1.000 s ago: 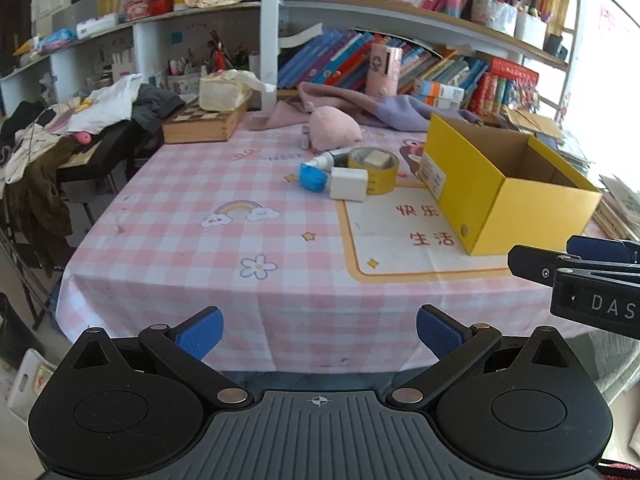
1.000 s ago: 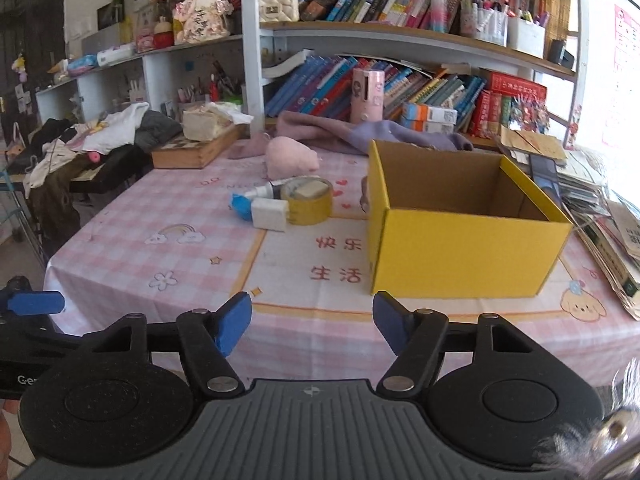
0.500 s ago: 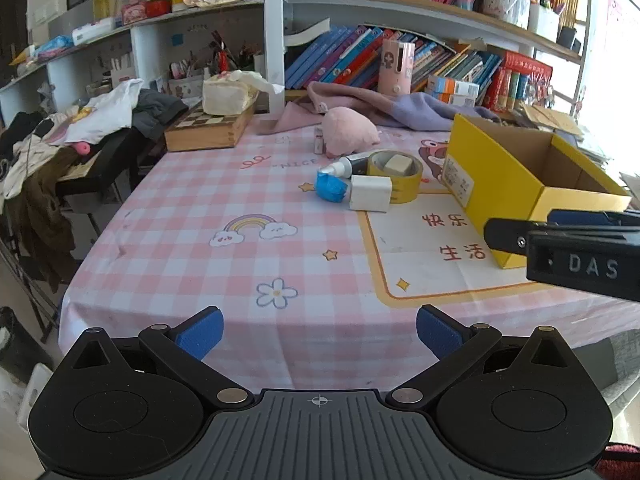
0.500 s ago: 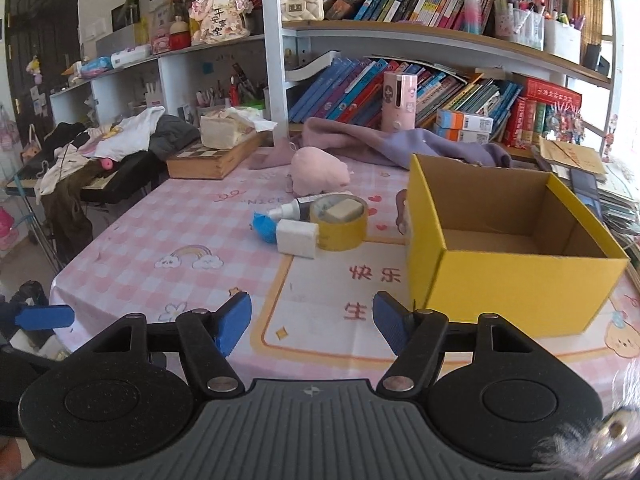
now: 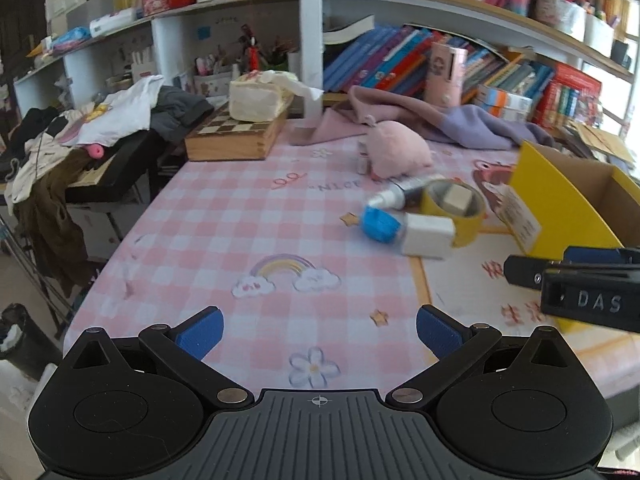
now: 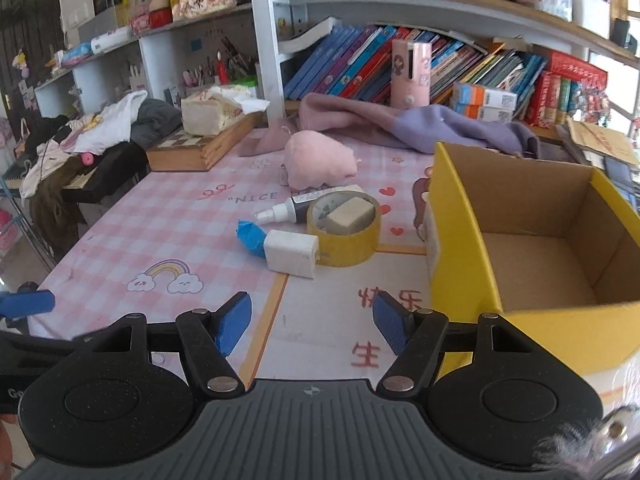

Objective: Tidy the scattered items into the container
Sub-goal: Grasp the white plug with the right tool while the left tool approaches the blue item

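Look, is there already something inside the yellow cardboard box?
No, the yellow cardboard box shows only its bare brown floor in the right wrist view; nothing lies inside.

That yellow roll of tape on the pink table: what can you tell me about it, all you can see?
The yellow roll of tape is a wide, glossy ring lying flat on the pink checked tablecloth, its hole facing up. A pale rectangular block sits inside the hole. A white boxy charger-like block rests against its front, and a small spray bottle lies by its rear left side. It sits left of the yellow cardboard box.
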A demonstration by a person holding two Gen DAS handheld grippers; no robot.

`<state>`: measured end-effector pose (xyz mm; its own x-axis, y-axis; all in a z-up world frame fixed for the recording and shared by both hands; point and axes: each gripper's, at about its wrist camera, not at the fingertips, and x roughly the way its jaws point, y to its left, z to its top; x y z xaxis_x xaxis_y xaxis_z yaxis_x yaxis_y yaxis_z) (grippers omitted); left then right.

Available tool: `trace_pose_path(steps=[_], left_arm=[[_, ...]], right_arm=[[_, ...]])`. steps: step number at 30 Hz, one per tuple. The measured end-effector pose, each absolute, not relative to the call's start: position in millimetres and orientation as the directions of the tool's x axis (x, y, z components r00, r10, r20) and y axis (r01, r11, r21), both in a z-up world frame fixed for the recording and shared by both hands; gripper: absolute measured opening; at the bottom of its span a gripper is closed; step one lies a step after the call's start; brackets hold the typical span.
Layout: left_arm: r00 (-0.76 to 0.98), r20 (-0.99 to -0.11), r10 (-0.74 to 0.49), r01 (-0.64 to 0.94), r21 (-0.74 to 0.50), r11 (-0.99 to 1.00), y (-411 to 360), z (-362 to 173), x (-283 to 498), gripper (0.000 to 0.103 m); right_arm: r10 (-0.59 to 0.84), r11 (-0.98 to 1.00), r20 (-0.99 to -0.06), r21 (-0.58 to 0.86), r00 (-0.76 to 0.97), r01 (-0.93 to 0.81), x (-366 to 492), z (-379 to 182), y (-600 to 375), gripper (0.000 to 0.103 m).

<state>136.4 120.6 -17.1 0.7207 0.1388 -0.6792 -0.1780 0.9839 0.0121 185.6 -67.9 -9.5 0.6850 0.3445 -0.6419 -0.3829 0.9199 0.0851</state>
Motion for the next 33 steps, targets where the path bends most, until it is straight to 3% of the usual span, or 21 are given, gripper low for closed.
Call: trace_pose_path(steps=[12,22,25,27,33], left_arm=[[0.678,-0.694,0.243,-0.276,0.066,0.959,145,-12,184,0.103],[0.657,-0.715,0.238,-0.222,0.118,0.968,140,-15,214,0.103],[0.656,-0.726,0.206,-0.200,0.097,0.975,138,-18,225,0.103],[0.661,-0.727,0.185,-0.194,0.073,0.978,137,-21,233,0.103],[0.679,-0.731,0.070,-0.128,-0.025,0.991,133,-33,264,0.102]], right_arm=[[0.350,0.919,-0.711,0.135,0.610,-0.370,266,-48,-27,0.067],[0.339,0.924,-0.712,0.131,0.615,-0.358,298,-68,-6,0.069],[0.345,0.915,-0.710,0.110,0.614,-0.387,298,-68,-9,0.063],[0.364,0.906,-0.707,0.118,0.606,-0.407,296,-65,-15,0.049],[0.324,0.912,-0.749,0.084,0.579,-0.402,290,-58,-40,0.049]])
